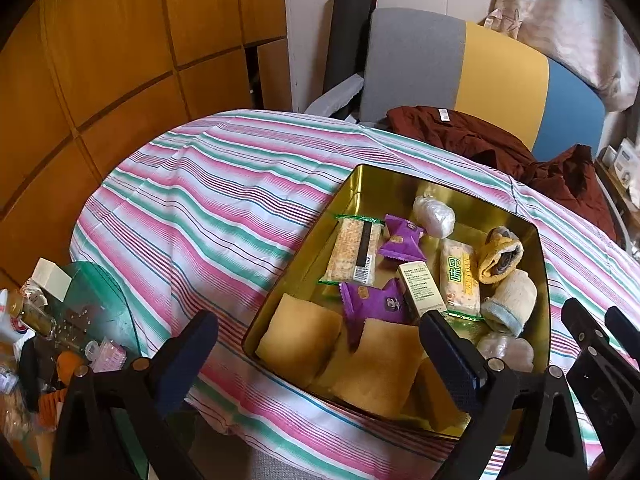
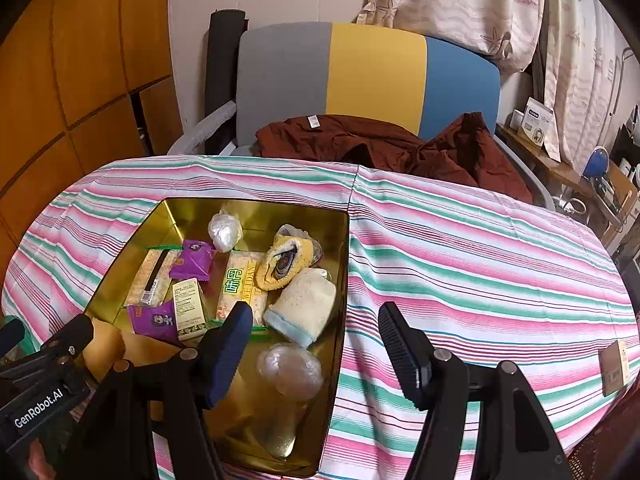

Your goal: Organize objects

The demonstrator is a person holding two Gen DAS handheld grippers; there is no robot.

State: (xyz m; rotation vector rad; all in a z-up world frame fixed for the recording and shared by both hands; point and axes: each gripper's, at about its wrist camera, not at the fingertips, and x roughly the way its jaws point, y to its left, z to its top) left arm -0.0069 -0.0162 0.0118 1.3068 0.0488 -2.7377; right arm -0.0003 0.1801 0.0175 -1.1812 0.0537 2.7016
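Gold tin (image 2: 344,272) sits on the striped cloth (image 2: 480,248), left-centre of the right wrist view and right-centre of the left wrist view. It is full of loose items. One small brown box (image 2: 616,368) lies alone on the cloth at the right edge of the right view, well apart from the tin.

Left gripper (image 1: 320,344): jaws wide, nothing between the pads, hanging over the tin's near-left corner. Right gripper (image 2: 316,340): jaws wide, empty, straddling the tin's right wall.

Handling, judged:
- Rolled cream sock (image 2: 302,308): soft and light; squeeze across the middle of the roll.
- Clear-wrapped lump (image 2: 290,368): film looks slippery and crushable; gentle pinch.
- Purple packets (image 1: 378,300): thin, crinkly; take by a sealed edge.
- Small brown box: probably stiff and light; grip across its short sides.
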